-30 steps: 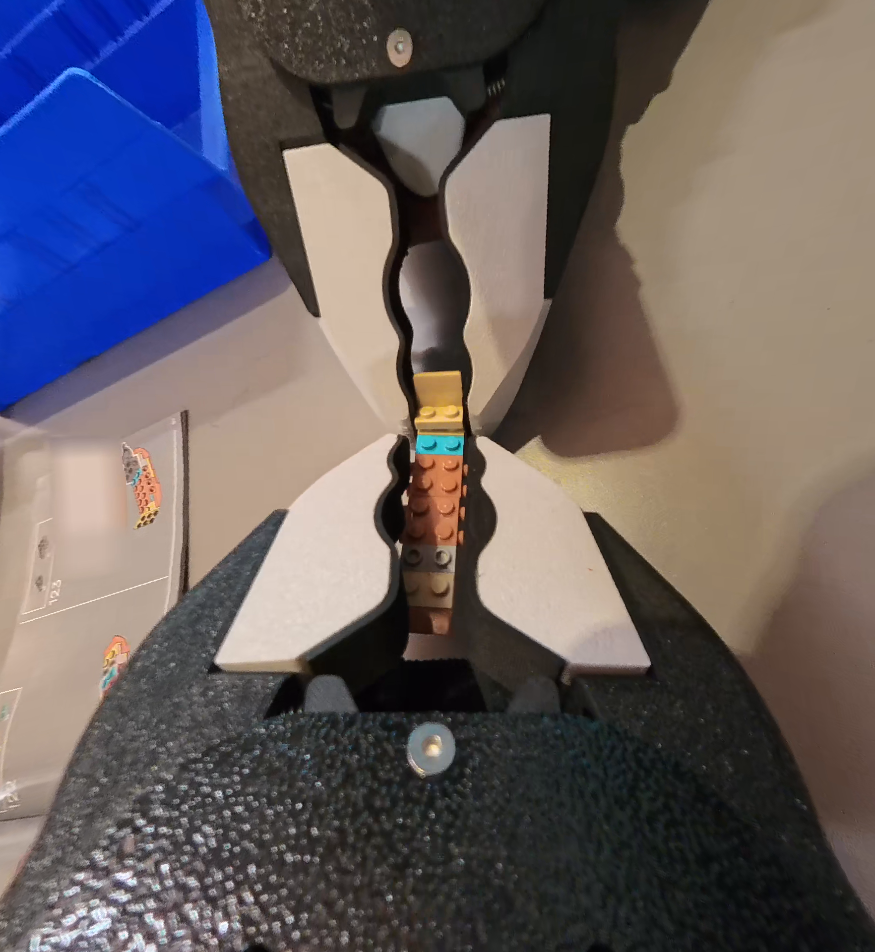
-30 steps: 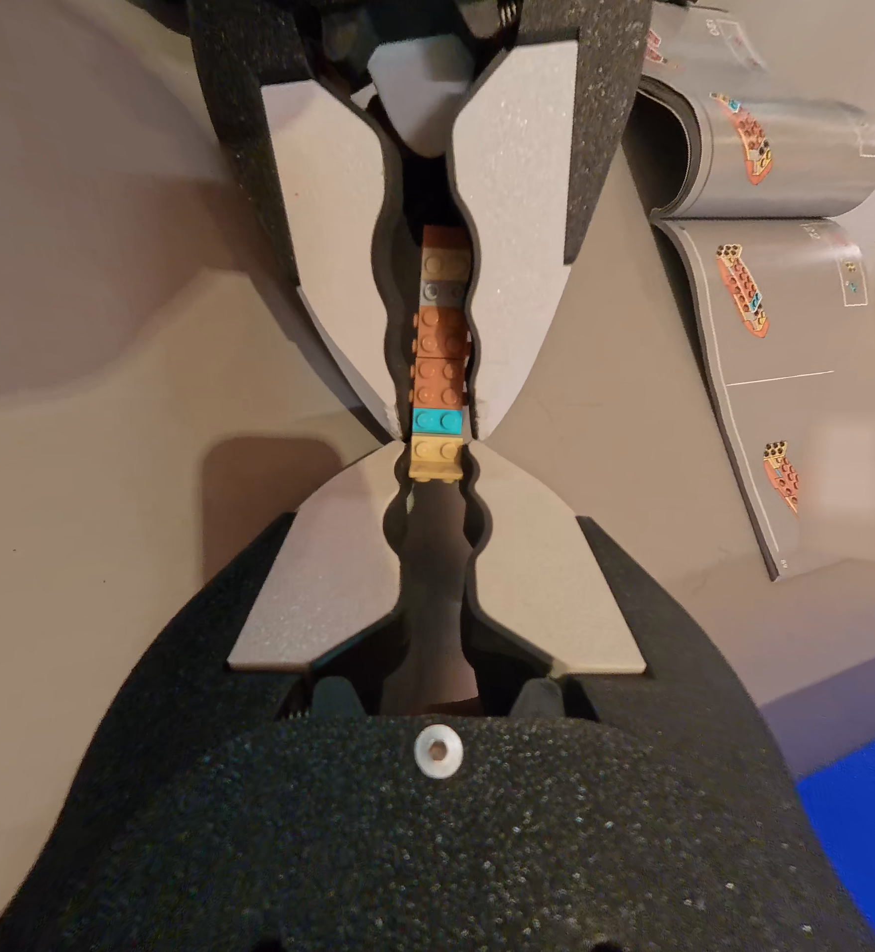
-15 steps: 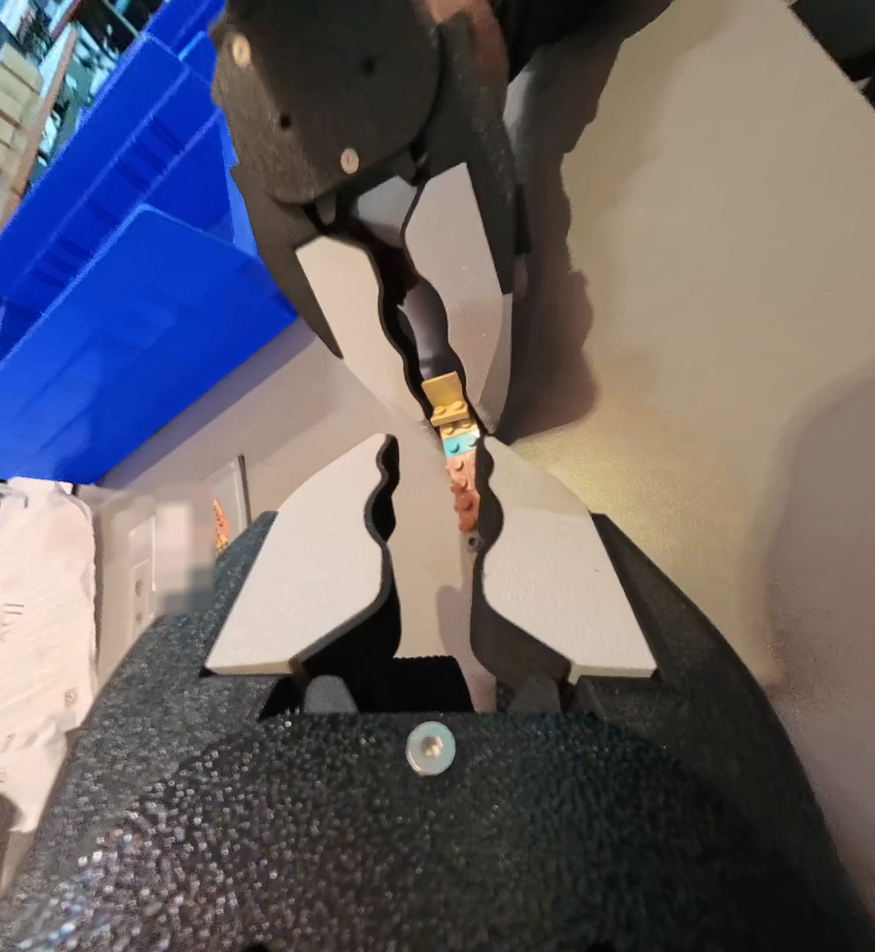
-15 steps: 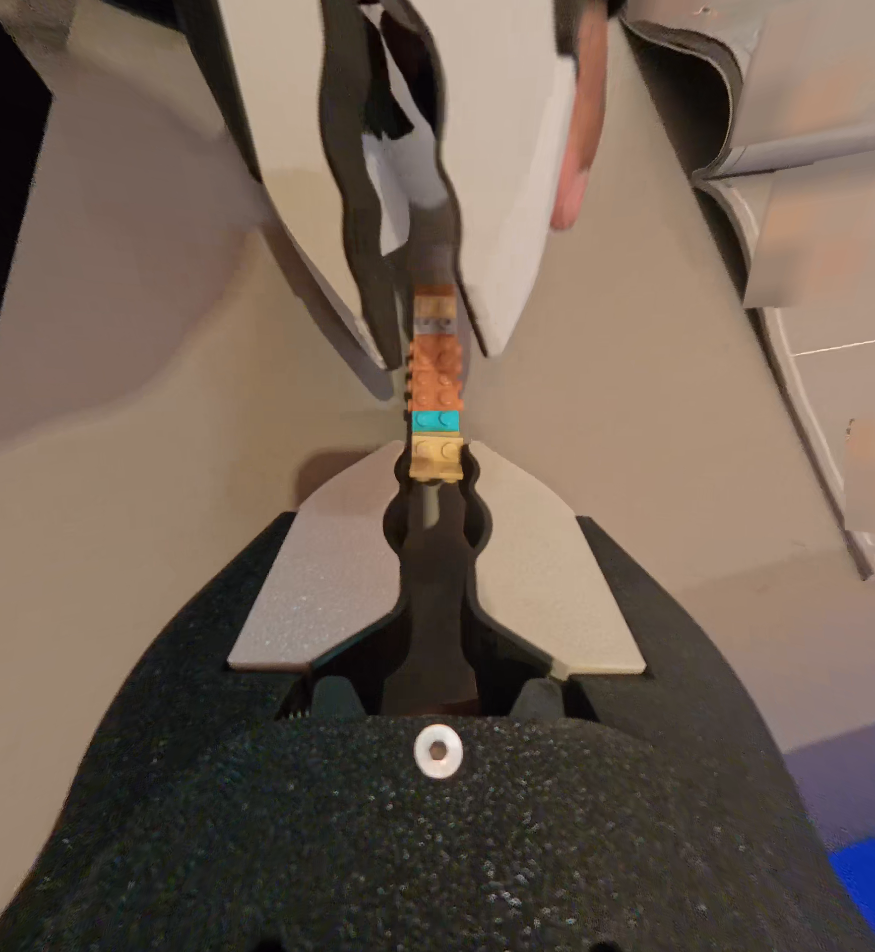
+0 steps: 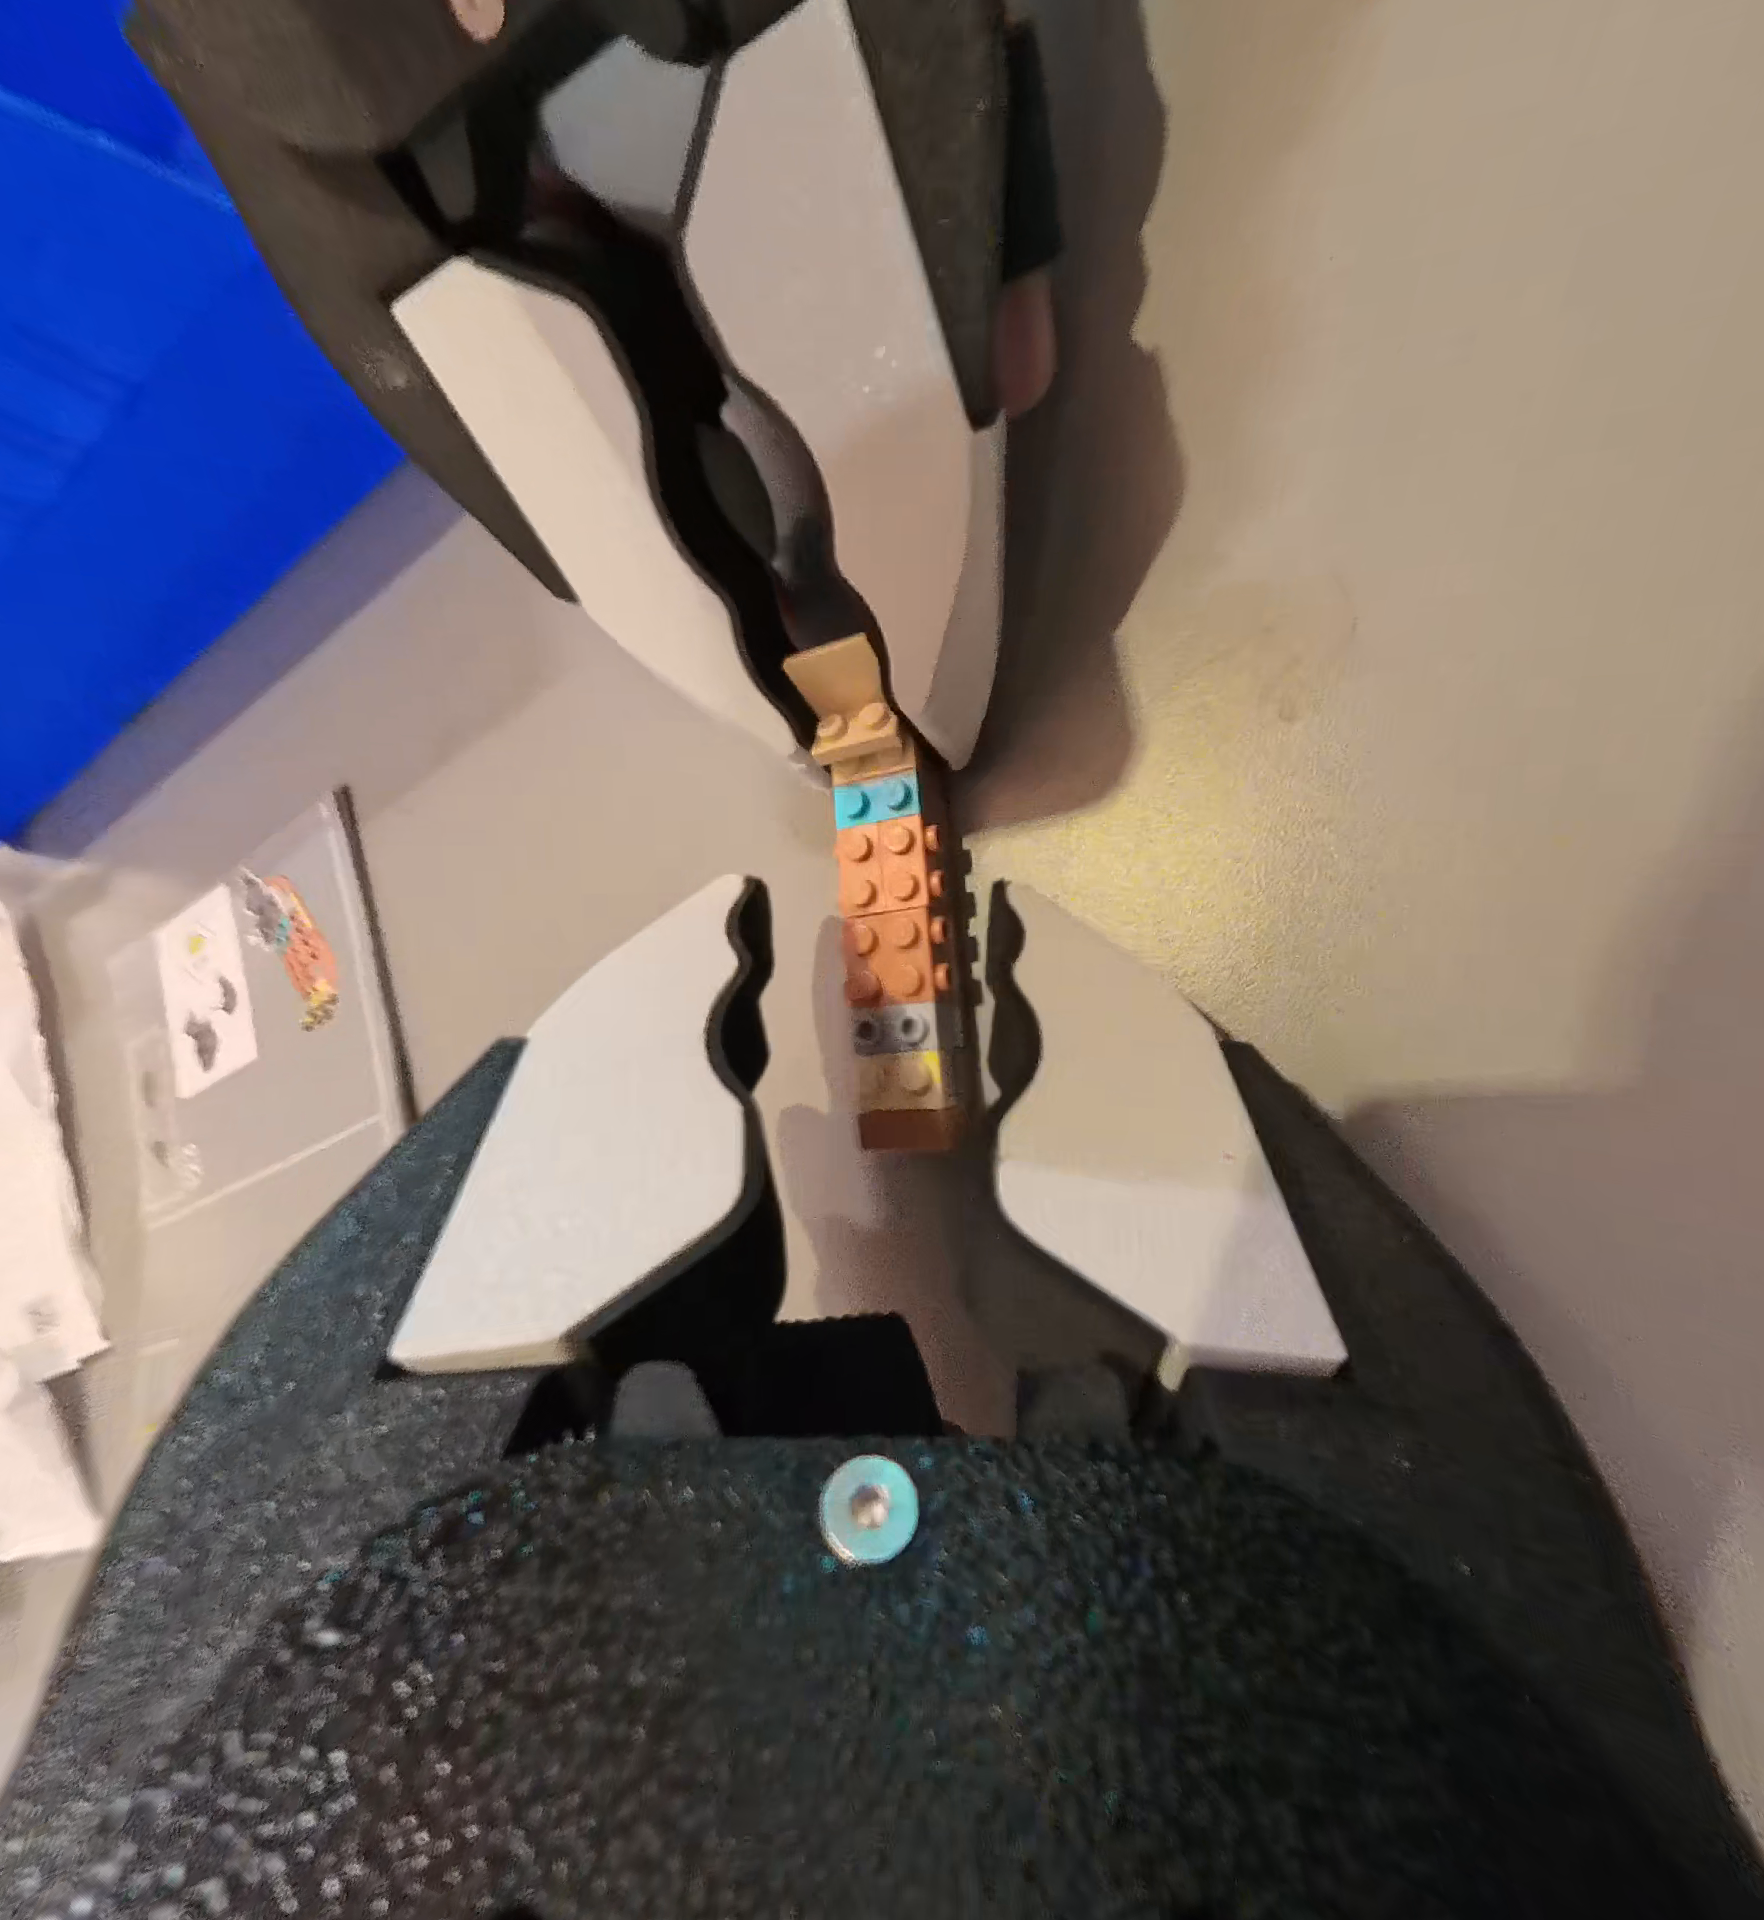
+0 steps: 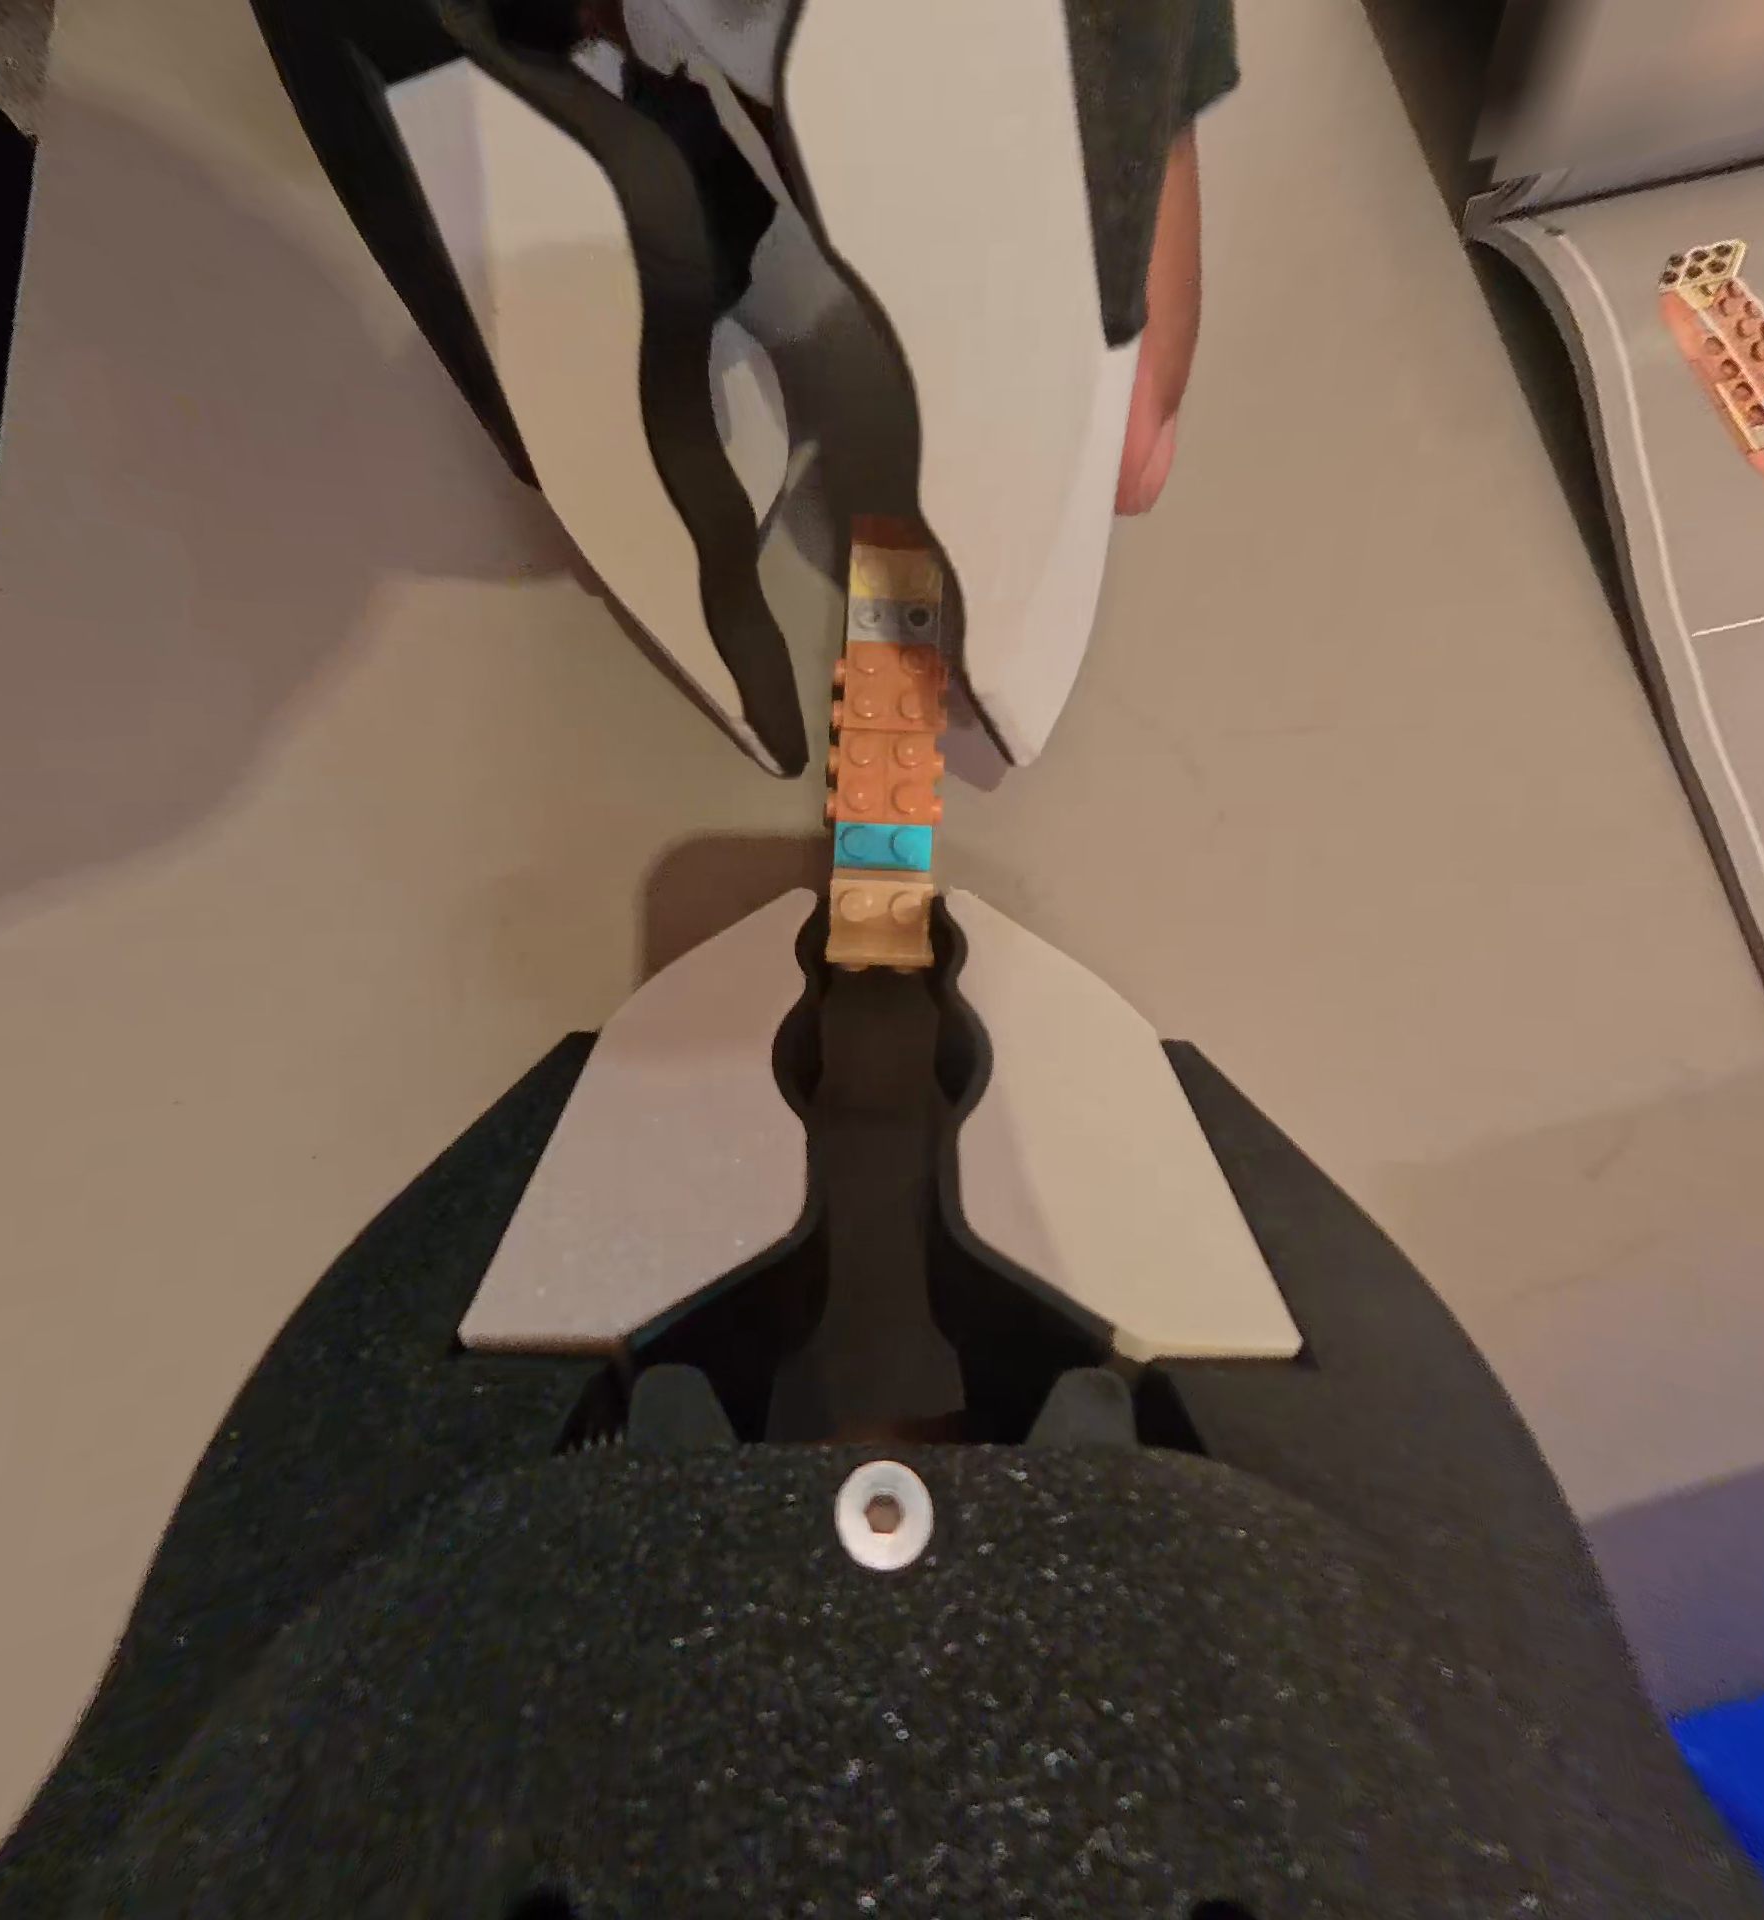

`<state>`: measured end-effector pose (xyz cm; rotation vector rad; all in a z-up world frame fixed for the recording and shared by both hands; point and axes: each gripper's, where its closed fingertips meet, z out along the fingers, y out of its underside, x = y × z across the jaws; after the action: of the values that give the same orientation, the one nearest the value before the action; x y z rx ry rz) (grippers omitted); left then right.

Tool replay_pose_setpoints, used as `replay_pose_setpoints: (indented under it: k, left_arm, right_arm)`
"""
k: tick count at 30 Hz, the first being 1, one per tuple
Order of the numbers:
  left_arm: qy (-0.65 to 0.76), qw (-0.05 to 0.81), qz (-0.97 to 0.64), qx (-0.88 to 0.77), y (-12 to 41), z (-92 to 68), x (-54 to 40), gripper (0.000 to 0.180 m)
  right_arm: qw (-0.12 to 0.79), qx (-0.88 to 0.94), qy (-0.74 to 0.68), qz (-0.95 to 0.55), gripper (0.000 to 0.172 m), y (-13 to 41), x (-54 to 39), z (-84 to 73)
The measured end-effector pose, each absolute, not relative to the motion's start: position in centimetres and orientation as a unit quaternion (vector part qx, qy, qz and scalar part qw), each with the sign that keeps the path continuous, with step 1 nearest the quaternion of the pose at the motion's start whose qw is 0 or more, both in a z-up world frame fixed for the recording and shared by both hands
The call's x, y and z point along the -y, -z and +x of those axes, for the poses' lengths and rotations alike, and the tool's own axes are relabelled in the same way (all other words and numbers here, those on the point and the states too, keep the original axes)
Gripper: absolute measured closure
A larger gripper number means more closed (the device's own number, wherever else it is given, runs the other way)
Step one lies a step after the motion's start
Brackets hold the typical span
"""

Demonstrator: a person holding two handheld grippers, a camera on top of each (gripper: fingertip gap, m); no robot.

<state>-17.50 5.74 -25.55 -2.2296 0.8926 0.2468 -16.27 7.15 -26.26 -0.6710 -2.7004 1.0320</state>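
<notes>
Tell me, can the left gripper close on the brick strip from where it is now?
Probably yes. The brick strip lies between the left gripper's open fingers, held at its tan end by the right gripper.

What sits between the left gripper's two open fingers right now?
In the left wrist view, the left gripper stands open around the far end of a brick strip; neither finger presses it. The right gripper clamps its tan end.
</notes>
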Motion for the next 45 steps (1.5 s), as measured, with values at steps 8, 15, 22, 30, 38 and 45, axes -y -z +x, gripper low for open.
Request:
replay_pose_setpoints:
  k: [8, 15, 22, 30, 38, 45]
  left_arm:
    - [-0.031, 0.347, -0.889, -0.296, 26.2, -17.0, -5.8, 0.16]
    - [-0.023, 0.36, -0.887, -0.29, 26.0, -16.8, -6.1, 0.161]
    - [-0.027, 0.362, -0.884, -0.296, 25.4, -17.0, -6.0, 0.161]
    - [-0.035, 0.356, -0.88, -0.312, 25.1, -16.8, -5.9, 0.161]
    - [-0.022, 0.368, -0.876, -0.311, 24.4, -16.4, -6.0, 0.161]
    - [0.028, 0.403, -0.874, -0.269, 23.5, -16.8, -6.1, 0.161]
  right_arm:
    - [0.092, 0.913, -0.332, -0.218, 0.154, 26.4, -7.1, -16.2]
    - [0.088, 0.919, -0.318, -0.216, 0.154, 26.4, -7.3, -16.0]
    - [0.088, 0.919, -0.315, -0.218, 0.154, 26.4, -7.5, -16.0]
    - [0.088, 0.923, -0.312, -0.209, 0.154, 26.3, -7.2, -15.9]
    - [0.094, 0.928, -0.304, -0.194, 0.154, 26.3, -7.1, -15.8]
    - [0.115, 0.913, -0.34, -0.191, 0.155, 25.3, -7.0, -16.5]
